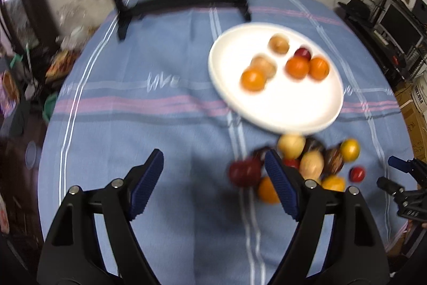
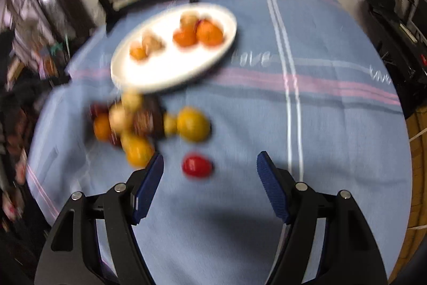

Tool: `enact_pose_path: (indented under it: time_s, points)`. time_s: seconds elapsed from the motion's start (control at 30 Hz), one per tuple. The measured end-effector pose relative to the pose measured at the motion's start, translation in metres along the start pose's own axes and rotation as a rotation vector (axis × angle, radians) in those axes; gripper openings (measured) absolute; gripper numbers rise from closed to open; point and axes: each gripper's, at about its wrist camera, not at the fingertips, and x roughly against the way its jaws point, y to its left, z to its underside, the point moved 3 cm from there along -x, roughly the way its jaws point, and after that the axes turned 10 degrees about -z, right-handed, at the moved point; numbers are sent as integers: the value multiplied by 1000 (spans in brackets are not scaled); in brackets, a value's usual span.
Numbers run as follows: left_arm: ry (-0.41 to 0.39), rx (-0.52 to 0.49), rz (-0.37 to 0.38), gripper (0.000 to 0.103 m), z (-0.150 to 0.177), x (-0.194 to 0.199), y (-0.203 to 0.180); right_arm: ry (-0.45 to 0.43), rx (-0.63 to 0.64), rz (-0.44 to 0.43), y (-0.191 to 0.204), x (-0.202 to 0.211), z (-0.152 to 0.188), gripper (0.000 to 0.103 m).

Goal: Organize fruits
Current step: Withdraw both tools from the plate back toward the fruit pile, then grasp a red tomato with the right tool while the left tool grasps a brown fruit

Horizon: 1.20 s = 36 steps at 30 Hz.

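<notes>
Hovering above the blue-clothed counter (image 1: 133, 124), the left tool (image 1: 213, 164) and right tool (image 2: 209, 164) are both spread wide, gripping nothing. Six fruits rest on the white plate (image 1: 293, 108); a loose fruit pile (image 1: 309, 162) lies just beside it, a small red fruit (image 2: 197, 165) slightly apart.

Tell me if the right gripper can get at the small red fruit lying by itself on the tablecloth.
Probably yes. The right gripper is open and empty, and the small red fruit lies apart from the fruit pile, just ahead between the fingers, with bare tablecloth around it. Blur hides the exact spacing.
</notes>
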Motion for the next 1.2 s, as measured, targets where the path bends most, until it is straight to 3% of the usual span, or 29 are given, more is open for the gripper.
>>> enact_pose_path:
  time_s: [0.2,0.27,0.33,0.37,0.43,0.47,0.5,0.67,0.73,0.77,0.83,0.9,1.2]
  points:
    - [73,1,18,80,39,-5,2,39,88,41,11,-28,8,72]
    - [81,-14,27,80,46,-4,-3,53,101,50,10,-37,4,68]
    - [85,-29,41,80,52,-1,-9,75,118,46,11,-47,2,61]
    - [86,-35,47,80,55,0,-12,86,127,47,11,-50,2,51]
    - [91,-45,53,80,58,2,-17,101,146,49,12,-54,2,47]
    - [93,-48,57,80,60,1,-19,103,152,38,13,-54,0,33]
    - [95,-51,61,80,60,1,-21,111,152,29,13,-53,-1,32]
    - [95,-86,97,80,59,-8,-38,100,128,-12,12,-40,1,31]
    - [86,-127,122,75,59,-13,-50,89,97,-27,9,-36,2,31]
    - [85,-145,130,71,59,-16,-56,87,86,-30,9,-35,2,31]
    - [106,-176,151,44,59,-25,-68,83,63,-39,7,-31,3,31]
    - [132,-192,154,36,60,-37,-76,82,44,-47,6,-29,4,31]
    - [140,-198,148,38,44,-59,-84,89,0,-62,5,-31,10,31]
